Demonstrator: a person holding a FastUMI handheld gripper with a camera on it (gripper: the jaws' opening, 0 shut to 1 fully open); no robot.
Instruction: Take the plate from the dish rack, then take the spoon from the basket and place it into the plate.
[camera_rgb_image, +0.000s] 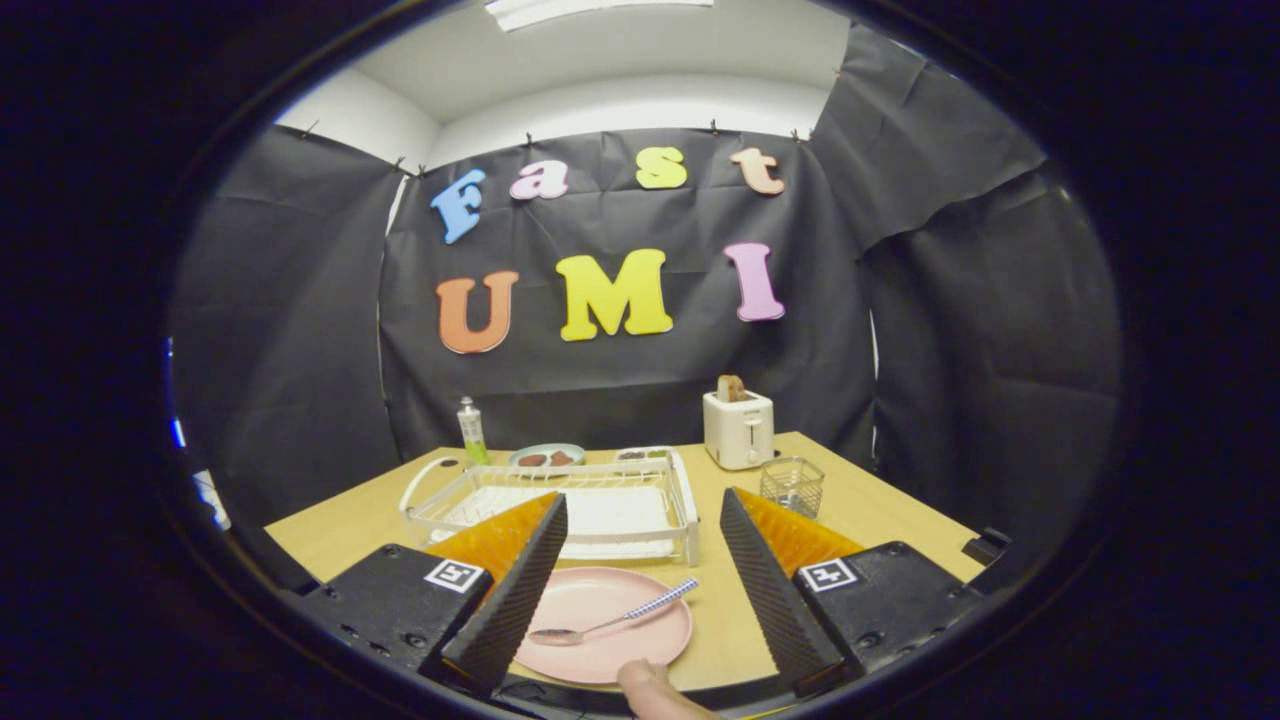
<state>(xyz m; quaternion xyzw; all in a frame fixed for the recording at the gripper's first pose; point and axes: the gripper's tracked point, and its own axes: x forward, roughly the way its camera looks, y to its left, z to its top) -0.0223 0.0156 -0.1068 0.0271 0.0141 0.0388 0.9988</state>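
Plate, pink and round, lies flat on the wooden table between the fingers of my gripper, nearer the left finger, which covers part of its left rim. Table: largest item, light wood, carrying everything below. Dish rack: white wire frame with a handle at its left end, standing just beyond the plate and ahead of my fingertips; I see no dishes standing in it. Toaster: white, behind the rack's right end, with a slice of bread upright in its slot. My gripper: fingers spread wide, gripping nothing, one on each side of the plate. Small plate: pale, behind the rack, carrying dark pieces I cannot identify. Basket: small wire mesh cup, right of the rack and in front of the toaster, just beyond my right fingertip. Spoon: lies in the plate, bowl toward the left finger, checked handle angled up and right past the plate's rim. Bottle: green, upright at the rack's far left corner. Fingertip of my hand: just below the plate's near rim.
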